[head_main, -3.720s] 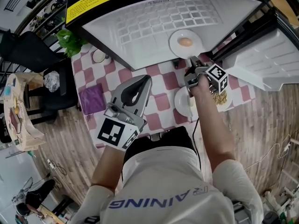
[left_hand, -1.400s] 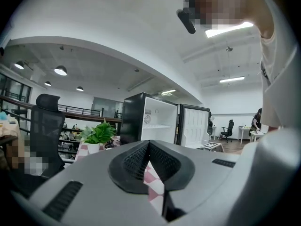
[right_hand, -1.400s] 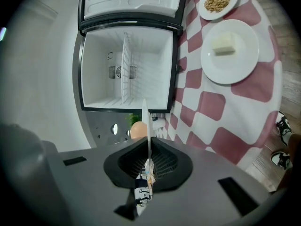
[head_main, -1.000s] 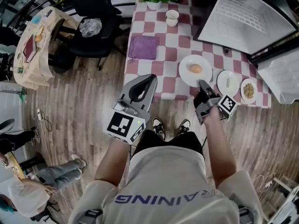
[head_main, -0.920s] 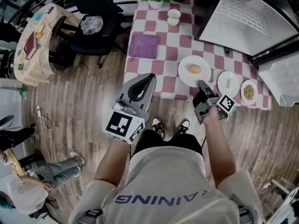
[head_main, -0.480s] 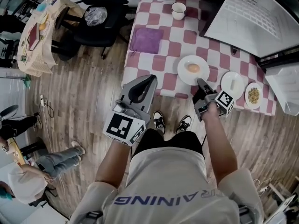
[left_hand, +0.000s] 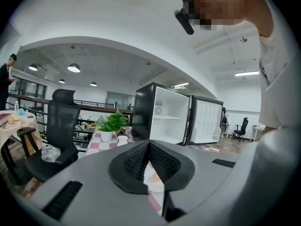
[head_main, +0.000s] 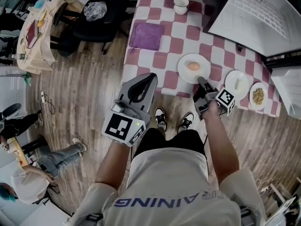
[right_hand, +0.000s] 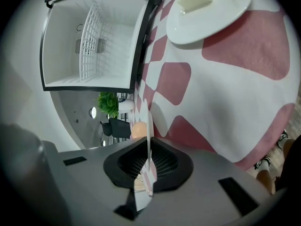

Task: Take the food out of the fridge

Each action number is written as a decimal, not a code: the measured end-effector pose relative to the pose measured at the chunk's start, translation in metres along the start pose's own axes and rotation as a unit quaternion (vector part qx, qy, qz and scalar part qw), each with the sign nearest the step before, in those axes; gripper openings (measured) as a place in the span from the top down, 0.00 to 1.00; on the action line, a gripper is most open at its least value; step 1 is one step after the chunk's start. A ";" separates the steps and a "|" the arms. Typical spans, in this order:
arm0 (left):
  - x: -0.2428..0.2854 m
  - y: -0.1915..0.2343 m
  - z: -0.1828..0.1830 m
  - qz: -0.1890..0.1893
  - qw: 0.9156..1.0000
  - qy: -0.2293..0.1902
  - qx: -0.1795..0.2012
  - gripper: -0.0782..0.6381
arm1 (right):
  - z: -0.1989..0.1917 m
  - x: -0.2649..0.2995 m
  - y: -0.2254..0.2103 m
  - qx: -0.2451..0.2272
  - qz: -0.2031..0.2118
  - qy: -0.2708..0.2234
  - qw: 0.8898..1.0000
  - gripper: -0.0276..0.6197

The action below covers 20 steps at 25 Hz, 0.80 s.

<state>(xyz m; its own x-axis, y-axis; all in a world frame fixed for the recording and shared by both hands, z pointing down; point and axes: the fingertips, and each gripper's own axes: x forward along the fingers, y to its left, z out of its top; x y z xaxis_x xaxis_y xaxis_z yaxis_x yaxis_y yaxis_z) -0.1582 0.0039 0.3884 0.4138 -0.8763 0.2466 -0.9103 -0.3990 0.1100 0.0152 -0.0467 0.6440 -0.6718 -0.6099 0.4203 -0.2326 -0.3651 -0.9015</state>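
Right gripper (head_main: 201,82) clamped on rim of egg plate (head_main: 190,70), plate at near edge of table (head_main: 188,32). Left gripper (head_main: 150,77) closed, empty. Fridge (right_hand: 89,41) looks bare. White-block plate (head_main: 236,83) and grain plate (head_main: 257,96) already on table. Likely left: release.

Wood floor (head_main: 94,91) — blk office chair (head_main: 80,34)

Person is wearing a white short-sleeved T-shirt (head_main: 164,182) with grey lettering, black shorts (head_main: 169,141), black-and-white sneakers (head_main: 161,118). Left gripper (head_main: 151,77) and right gripper (head_main: 201,81) are showing grey shells, black ribbed pads (left_hand: 165,163) at the fingers (head_main: 125,89); behind the fingers each is carrying a black-and-white marker cube (head_main: 123,127).
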 end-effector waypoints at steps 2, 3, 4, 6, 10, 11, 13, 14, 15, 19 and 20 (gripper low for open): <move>0.000 0.000 0.000 -0.002 1.000 0.001 0.000 0.88 | 0.000 0.001 -0.002 -0.003 -0.006 -0.001 1.000 0.91; 0.001 0.000 -0.001 -0.002 1.000 0.001 0.000 0.88 | 0.000 0.001 -0.004 -0.004 -0.009 -0.002 1.000 0.91; 0.001 0.000 -0.001 -0.003 1.000 0.000 -0.001 0.88 | 0.000 0.002 -0.005 -0.006 -0.012 -0.002 1.000 0.91; 0.001 0.000 -0.001 -0.006 1.000 -0.001 -0.001 0.88 | 0.000 0.003 -0.007 -0.014 -0.022 -0.001 1.000 0.91; 0.000 0.001 -0.002 -0.009 1.000 0.001 0.000 0.88 | 0.000 0.004 -0.004 -0.036 -0.016 0.003 0.999 0.87; 0.000 0.001 -0.002 -0.009 1.000 0.002 0.000 0.88 | 0.000 0.005 -0.002 -0.039 -0.009 0.006 0.999 0.79; -0.001 0.003 -0.002 -0.009 1.000 0.002 0.000 0.88 | -0.003 0.006 0.002 -0.040 0.003 0.014 0.999 0.71; -0.001 0.003 -0.003 -0.009 1.000 0.003 0.000 0.88 | -0.004 0.006 0.004 -0.047 0.005 0.018 0.999 0.66; -0.001 0.004 -0.003 -0.009 1.000 0.003 0.000 0.88 | -0.006 0.007 0.005 -0.060 0.005 0.024 0.998 0.63; -0.003 0.005 -0.003 -0.011 1.000 0.001 -0.001 0.88 | -0.016 0.008 0.006 -0.166 -0.022 0.063 0.984 0.56; -0.003 0.005 -0.003 -0.011 1.000 0.000 -0.001 0.88 | -0.019 0.009 0.006 -0.197 -0.030 0.074 0.977 0.56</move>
<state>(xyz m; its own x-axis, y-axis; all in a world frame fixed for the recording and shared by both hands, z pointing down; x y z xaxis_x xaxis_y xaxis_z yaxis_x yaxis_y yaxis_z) -0.1642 0.0055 0.3908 0.4340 -0.8672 0.2444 -0.9009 -0.4181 0.1164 -0.0050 -0.0409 0.6404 -0.7363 -0.4762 0.4807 -0.5077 -0.0809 -0.8577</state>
